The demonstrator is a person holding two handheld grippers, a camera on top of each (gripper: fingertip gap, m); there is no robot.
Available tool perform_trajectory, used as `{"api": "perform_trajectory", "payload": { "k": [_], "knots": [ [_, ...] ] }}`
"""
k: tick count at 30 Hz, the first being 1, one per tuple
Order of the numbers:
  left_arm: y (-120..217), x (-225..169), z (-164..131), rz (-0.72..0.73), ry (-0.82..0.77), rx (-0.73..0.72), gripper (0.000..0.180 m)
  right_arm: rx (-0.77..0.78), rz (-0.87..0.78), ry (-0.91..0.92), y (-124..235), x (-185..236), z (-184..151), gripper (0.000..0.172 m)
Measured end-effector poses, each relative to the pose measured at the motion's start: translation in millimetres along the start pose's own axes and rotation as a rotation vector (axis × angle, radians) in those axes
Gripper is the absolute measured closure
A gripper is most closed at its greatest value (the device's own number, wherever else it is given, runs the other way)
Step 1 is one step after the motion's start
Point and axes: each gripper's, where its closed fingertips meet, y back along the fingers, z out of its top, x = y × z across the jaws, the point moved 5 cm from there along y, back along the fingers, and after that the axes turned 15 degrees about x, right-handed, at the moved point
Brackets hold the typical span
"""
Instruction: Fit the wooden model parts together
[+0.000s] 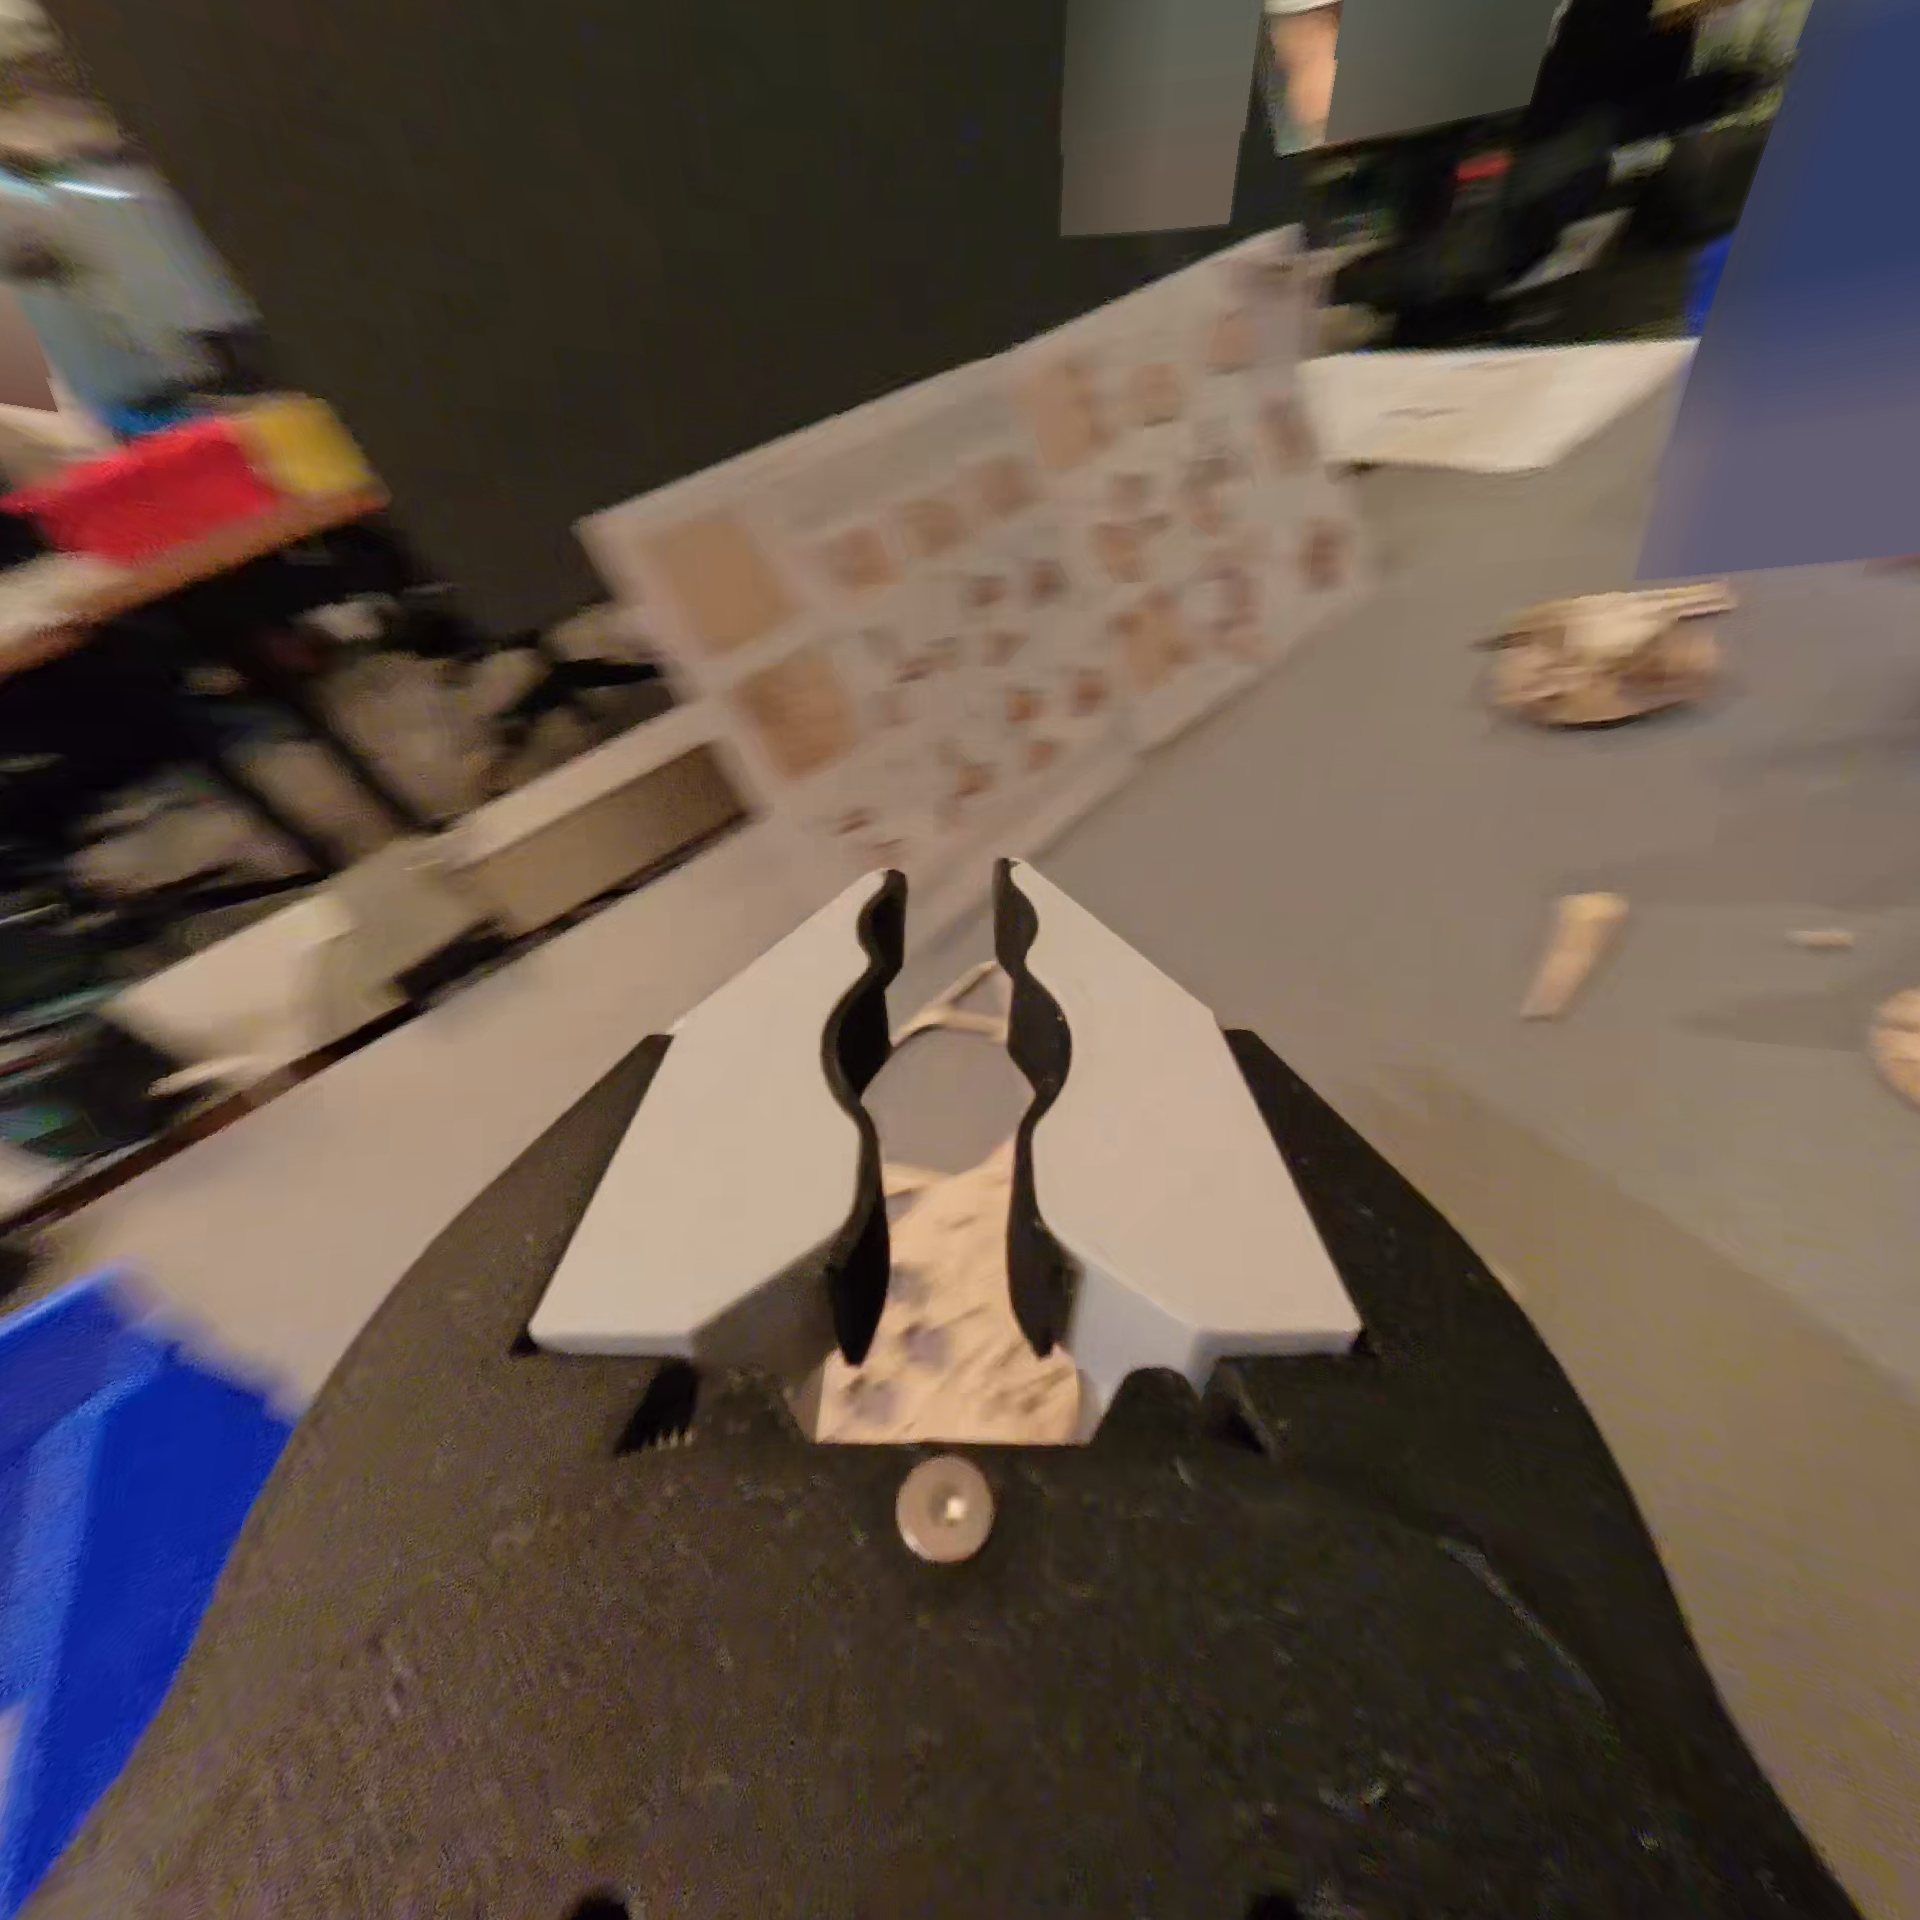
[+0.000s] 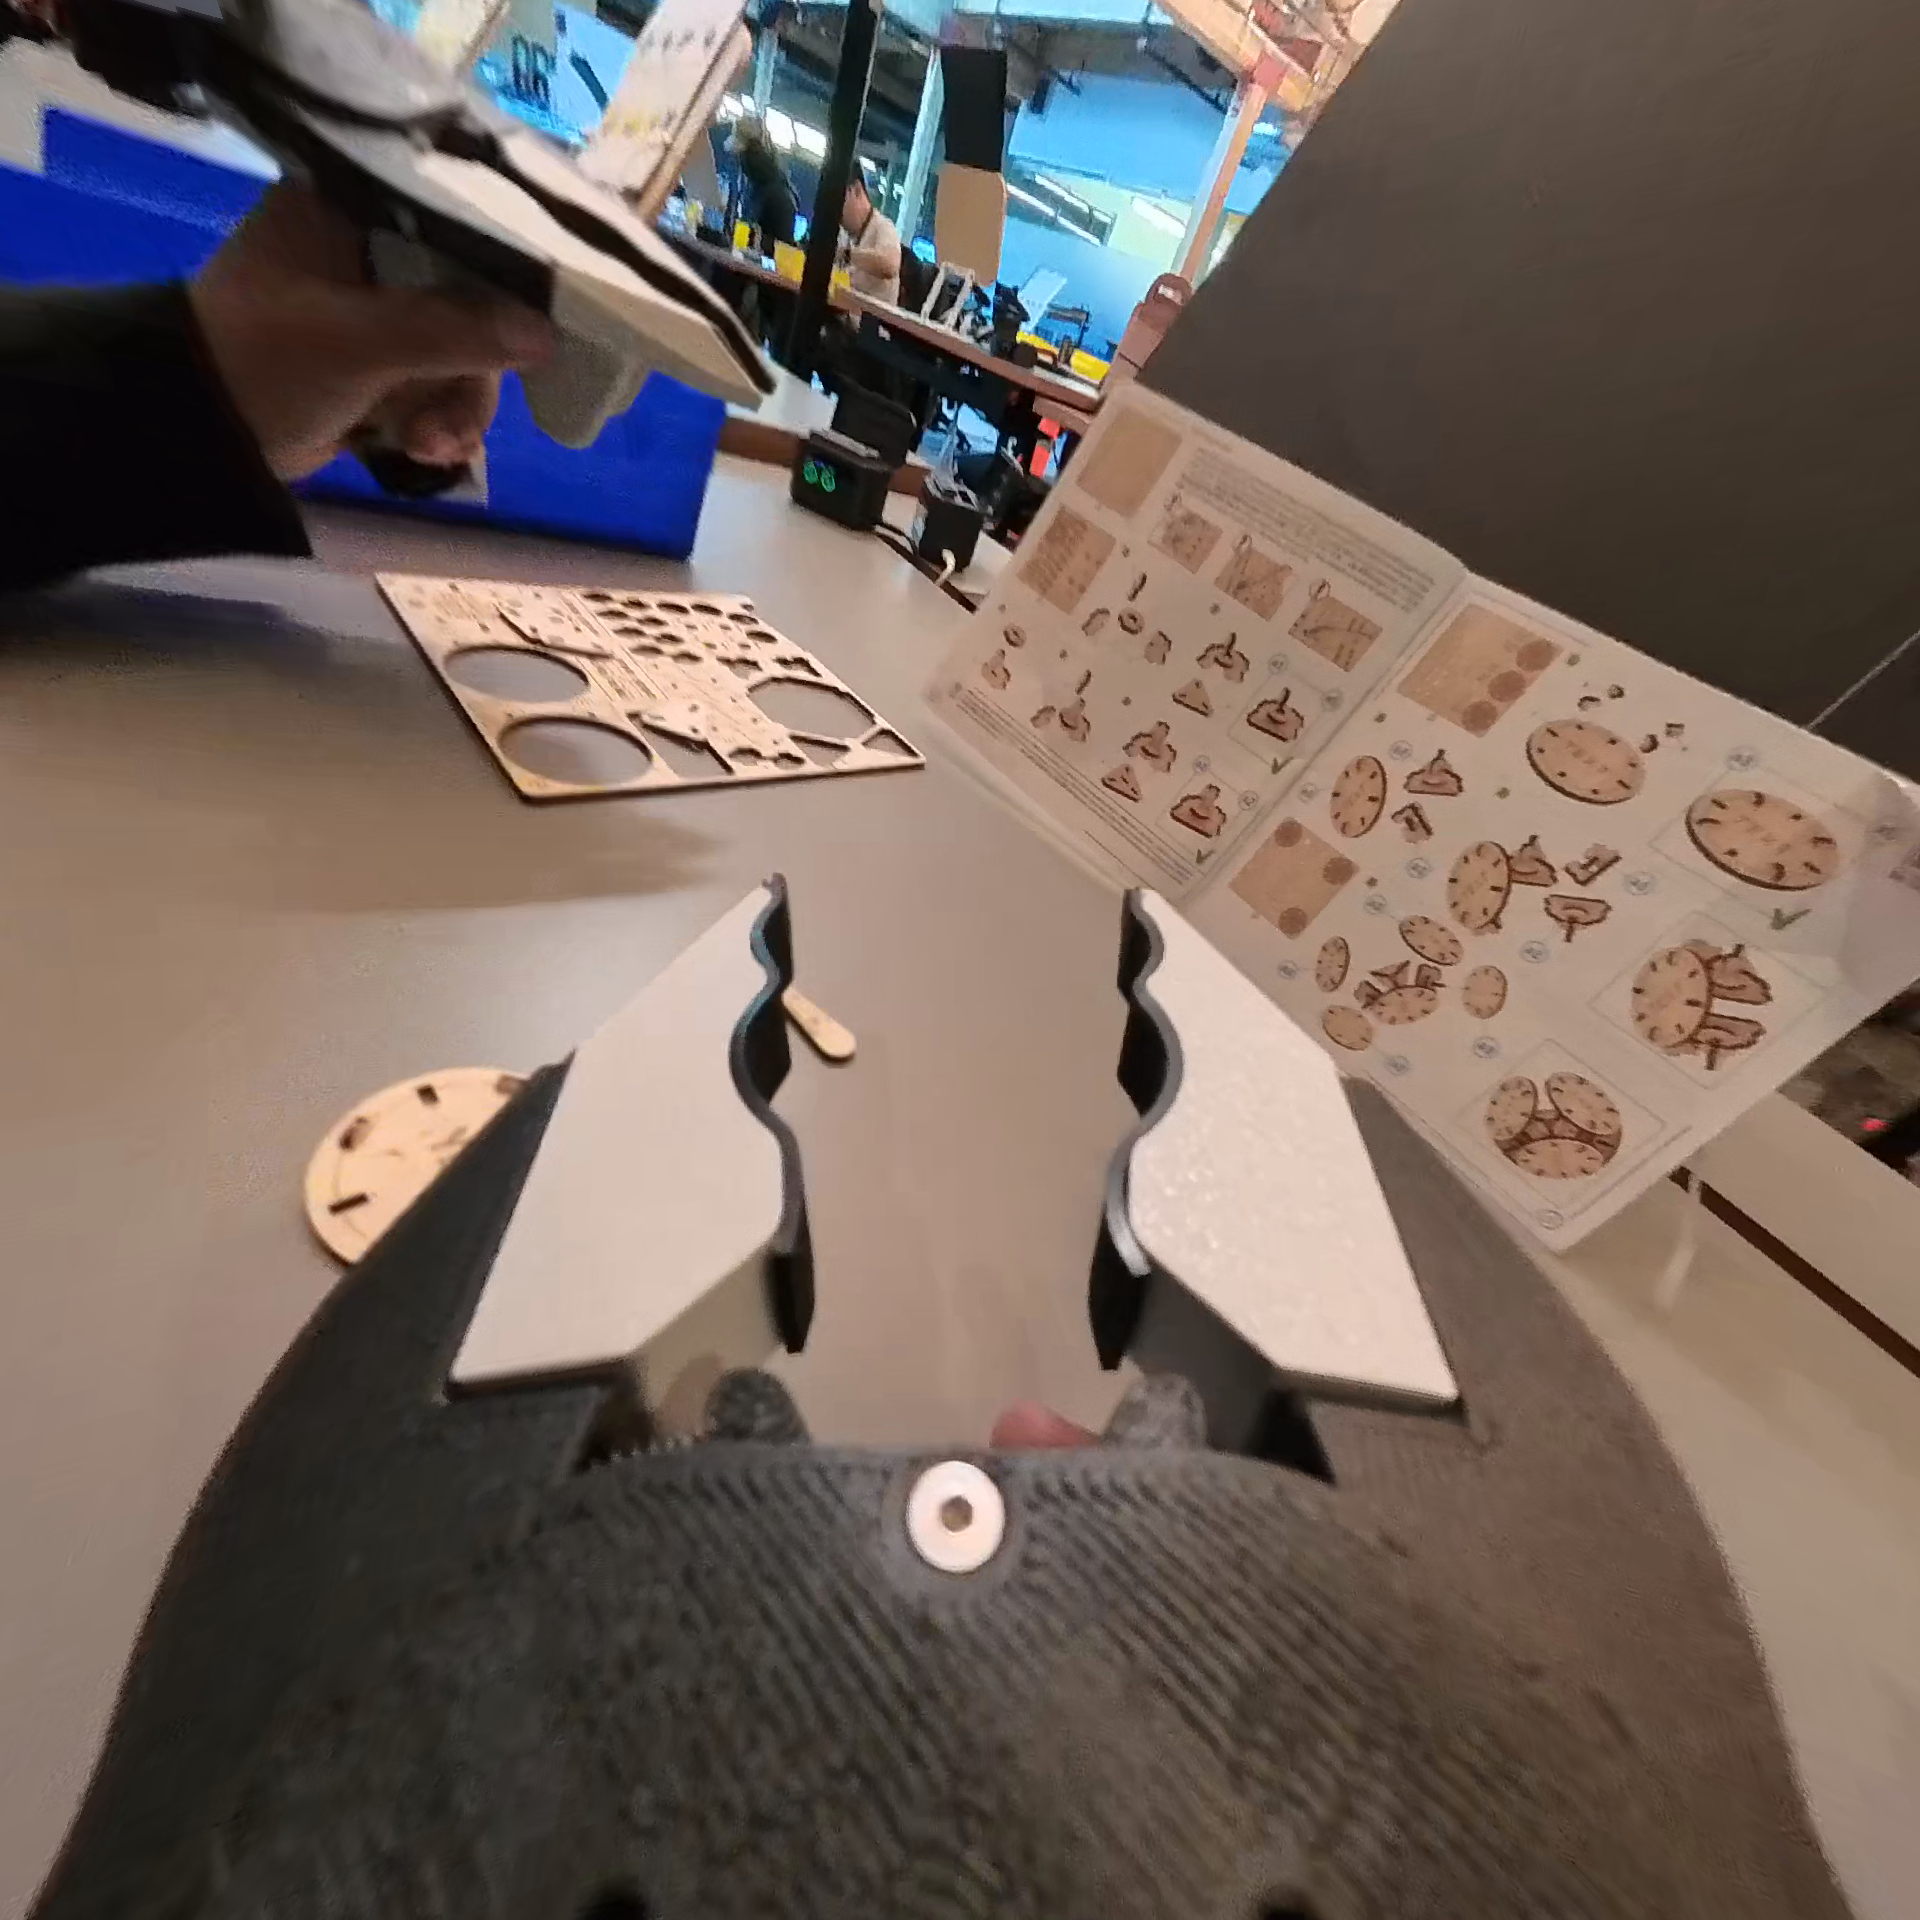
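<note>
Grey table (image 2: 260, 935) — right gripper (image 2: 951, 914) agape, wooden sheet (image 2: 644, 686)

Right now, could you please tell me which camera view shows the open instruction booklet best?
The right wrist view: the instruction booklet stands propped open at the right of the grey table, sharp enough to make out its assembly diagrams of wooden discs. The left wrist view also shows the instruction booklet, but smeared by motion blur, with only tan patches visible.

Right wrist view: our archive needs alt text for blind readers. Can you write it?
An open, empty hand-held gripper hovers over a grey table, near a small flat wooden stick and a round slotted wooden disc. Beyond lie a punched-out plywood sheet and a propped illustrated instruction booklet.
</note>
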Motion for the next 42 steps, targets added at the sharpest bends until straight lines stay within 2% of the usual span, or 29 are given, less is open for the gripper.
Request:
{"api": "perform_trajectory", "payload": {
  "k": [2, 4, 7, 11, 15, 18, 20, 21, 23, 25, 27, 30, 37, 39, 42],
  "knots": [
    [7.0, 30.0, -20.8, 0.107, 0.036, 0.06, 0.17, -0.019, 0.018, -0.018, 1.4, 3.7, 3.6, 0.11],
    [11.7, 38.8, -28.7, 0.056, 0.117, 0.063, 0.17, -0.013, 0.025, -0.011, 0.6, 6.1, 3.0, 0.111],
    [15.1, 40.8, -27.8, -0.028, 0.185, -0.001, 0.172, 0.008, 0.015, -0.003, -2.1, 5.4, 0.2, 0.112],
    [10.0, 38.9, -32.5, -0.078, 0.193, 0.032, 0.169, -0.005, 0.001, -0.036, -0.4, 0.0, 0.4, 0.114],
    [-0.4, 24.8, -33.7, -0.192, 0.195, 0.07, 0.163, -0.017, -0.015, -0.063, 1.1, -5.0, 0.3, 0.114],
    [-7.2, 22.2, -38.9, -0.158, 0.16, 0.136, 0.161, -0.02, -0.018, -0.078, 1.5, -6.9, 0.1, 0.115],
    [-4.5, 25.8, -37.2, -0.125, 0.163, 0.112, 0.158, -0.019, -0.018, -0.08, 1.4, -7.1, 0.0, 0.115],
    [-1.9, 25.4, -34.4, -0.149, 0.171, 0.078, 0.153, -0.018, -0.017, -0.078, 1.2, -7.0, 0.1, 0.115],
    [4.5, 17.5, -24.9, -0.294, 0.198, -0.024, 0.139, -0.016, -0.018, -0.073, 1.0, -6.2, 0.0, 0.116],
    [4.9, 14.0, -21.6, -0.382, 0.248, -0.055, 0.126, -0.012, -0.019, -0.067, 0.5, -5.6, -0.1, 0.116],
    [-1.1, 13.2, -27.2, -0.374, 0.25, 0.003, 0.123, -0.01, -0.018, -0.065, 0.1, -5.3, -0.2, 0.116],
    [-3.2, 10.1, -41.7, -0.272, 0.259, 0.121, 0.119, -0.016, -0.018, -0.077, 0.8, -6.8, -0.1, 0.116],
    [21.3, -5.5, -113.4, -0.06, 0.339, 0.465, 0.116, -0.041, 0.0, -0.141, 3.7, -13.5, 0.0, 0.118],
    [18.0, -3.4, -123.8, -0.049, 0.371, 0.531, 0.123, -0.035, 0.002, -0.136, 2.9, -12.7, -0.1, 0.118],
    [13.9, -3.1, -120.2, -0.074, 0.4, 0.517, 0.142, -0.03, 0.002, -0.125, 2.3, -11.3, -0.1, 0.118]
  ]
}}
